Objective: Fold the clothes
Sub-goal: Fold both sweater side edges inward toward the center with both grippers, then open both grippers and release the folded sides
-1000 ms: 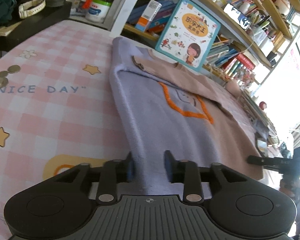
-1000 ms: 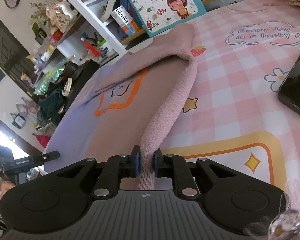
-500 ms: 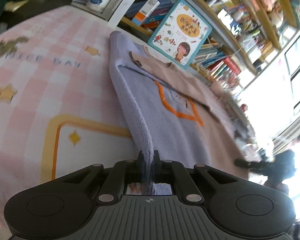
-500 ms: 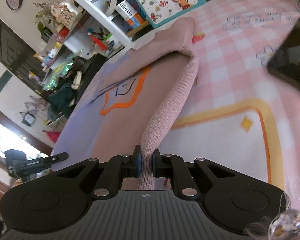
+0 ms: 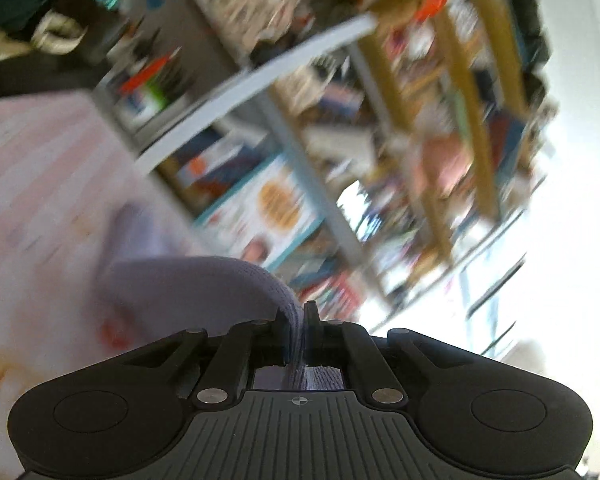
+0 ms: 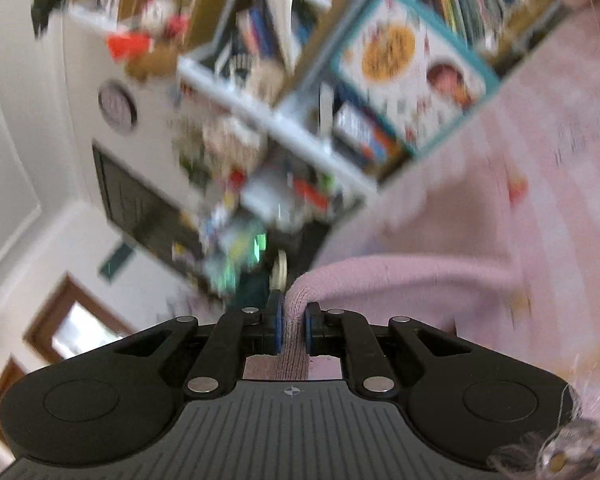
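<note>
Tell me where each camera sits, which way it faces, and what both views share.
Left wrist: on the left gripper, facing along its fingers, shut on the sweater's purple side, toward blurred shelves.
Right wrist: on the right gripper, shut on the sweater's pink side, toward shelves and wall clock.
Shared: sweater, teal picture book, pink checked cloth.

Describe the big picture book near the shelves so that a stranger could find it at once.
Start at the crowded bookshelf behind the pink checked cloth. The picture book stands at its foot, cover facing out. Its teal border, orange circle and cartoon girl set it apart from the smaller books beside it.
</note>
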### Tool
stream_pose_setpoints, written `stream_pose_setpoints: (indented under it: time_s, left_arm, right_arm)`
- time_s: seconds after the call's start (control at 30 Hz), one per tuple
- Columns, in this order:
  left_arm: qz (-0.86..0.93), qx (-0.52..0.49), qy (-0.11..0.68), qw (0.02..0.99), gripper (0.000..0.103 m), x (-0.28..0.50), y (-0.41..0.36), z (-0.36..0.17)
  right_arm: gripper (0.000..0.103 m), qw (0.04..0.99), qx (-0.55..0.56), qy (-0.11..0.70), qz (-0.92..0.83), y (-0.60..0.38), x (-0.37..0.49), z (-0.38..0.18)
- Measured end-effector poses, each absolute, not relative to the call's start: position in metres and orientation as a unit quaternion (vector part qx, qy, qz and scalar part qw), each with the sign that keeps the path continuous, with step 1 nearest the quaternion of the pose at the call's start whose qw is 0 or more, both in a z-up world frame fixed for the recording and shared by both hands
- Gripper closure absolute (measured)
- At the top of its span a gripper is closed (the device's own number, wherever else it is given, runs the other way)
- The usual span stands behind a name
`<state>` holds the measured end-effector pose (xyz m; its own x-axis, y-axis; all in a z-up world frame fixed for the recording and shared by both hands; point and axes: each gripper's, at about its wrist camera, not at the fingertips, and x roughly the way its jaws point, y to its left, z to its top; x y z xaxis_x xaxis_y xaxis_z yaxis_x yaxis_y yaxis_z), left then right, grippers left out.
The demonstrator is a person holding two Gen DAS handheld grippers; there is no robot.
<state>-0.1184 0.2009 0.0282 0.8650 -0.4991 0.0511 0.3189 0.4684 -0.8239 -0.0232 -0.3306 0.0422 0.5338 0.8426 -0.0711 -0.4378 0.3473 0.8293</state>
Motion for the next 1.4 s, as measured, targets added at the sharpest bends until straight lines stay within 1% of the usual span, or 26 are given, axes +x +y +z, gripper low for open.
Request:
stream_pose_setpoints:
  time_s: [0.1,0.2,0.4,0.63,0.73,0.77,0.8,0.83,0.87,0.9,0.93,0.97,1.0,1.1,1.17,1.3,1.33,1.4]
  left_arm:
    - [-0.228,-0.478,0.068,0.845,0.099,-0.086,0.203,0.031]
    - [-0.208,-0.498,0.069,0.839,0.099,-0.049,0.204,0.023]
    - [-0.149,-0.506,0.117,0.842,0.098,0.017,0.208,-0.006]
    - [-0.109,-0.479,0.168,0.855,0.098,0.05,0.207,-0.029]
    - [-0.088,-0.472,0.195,0.855,0.096,0.062,0.207,-0.038]
    - [-0.082,-0.471,0.204,0.854,0.092,0.065,0.207,-0.041]
    - [-0.076,-0.47,0.214,0.853,0.085,0.068,0.208,-0.044]
    - [-0.069,-0.47,0.224,0.851,0.079,0.071,0.208,-0.047]
    - [-0.063,-0.471,0.23,0.849,0.068,0.072,0.209,-0.048]
    - [-0.063,-0.472,0.228,0.849,0.058,0.071,0.212,-0.048]
    - [-0.064,-0.474,0.22,0.85,0.052,0.067,0.214,-0.047]
    - [-0.065,-0.475,0.207,0.853,0.043,0.062,0.217,-0.043]
    - [-0.068,-0.474,0.189,0.857,0.04,0.056,0.221,-0.037]
    - [-0.081,-0.442,0.147,0.881,0.04,0.039,0.227,-0.018]
    - [-0.088,-0.384,0.143,0.908,0.042,0.033,0.222,-0.005]
    - [-0.106,-0.237,0.18,0.949,0.043,0.031,0.19,0.01]
    - [-0.111,-0.212,0.187,0.953,0.043,0.032,0.182,0.01]
    - [-0.115,-0.184,0.206,0.954,0.047,0.038,0.169,0.007]
  right_arm:
    - [0.094,0.778,0.444,0.227,0.382,-0.332,0.011,0.045]
    - [0.094,0.775,0.471,0.23,0.353,-0.327,0.047,0.041]
    - [0.094,0.771,0.495,0.271,0.295,-0.315,0.107,0.009]
    - [0.093,0.753,0.521,0.319,0.246,-0.309,0.145,-0.035]
    - [0.089,0.748,0.526,0.33,0.238,-0.307,0.153,-0.046]
    - [0.083,0.746,0.526,0.332,0.237,-0.307,0.155,-0.048]
    - [0.078,0.747,0.527,0.33,0.237,-0.307,0.156,-0.05]
    - [0.076,0.749,0.526,0.327,0.237,-0.307,0.157,-0.049]
    - [0.071,0.752,0.522,0.325,0.237,-0.308,0.157,-0.047]
    - [0.063,0.756,0.518,0.322,0.237,-0.309,0.157,-0.045]
    - [0.058,0.761,0.514,0.316,0.237,-0.311,0.155,-0.04]
    - [0.05,0.774,0.505,0.302,0.234,-0.315,0.152,-0.033]
    - [0.046,0.788,0.493,0.286,0.231,-0.319,0.149,-0.027]
    - [0.044,0.843,0.424,0.25,0.218,-0.327,0.136,-0.005]
    - [0.044,0.882,0.343,0.243,0.214,-0.324,0.128,0.008]
    - [0.044,0.935,0.167,0.235,0.207,-0.301,0.114,0.018]
    - [0.044,0.939,0.136,0.237,0.207,-0.295,0.113,0.018]
    - [0.044,0.944,0.091,0.242,0.206,-0.283,0.113,0.014]
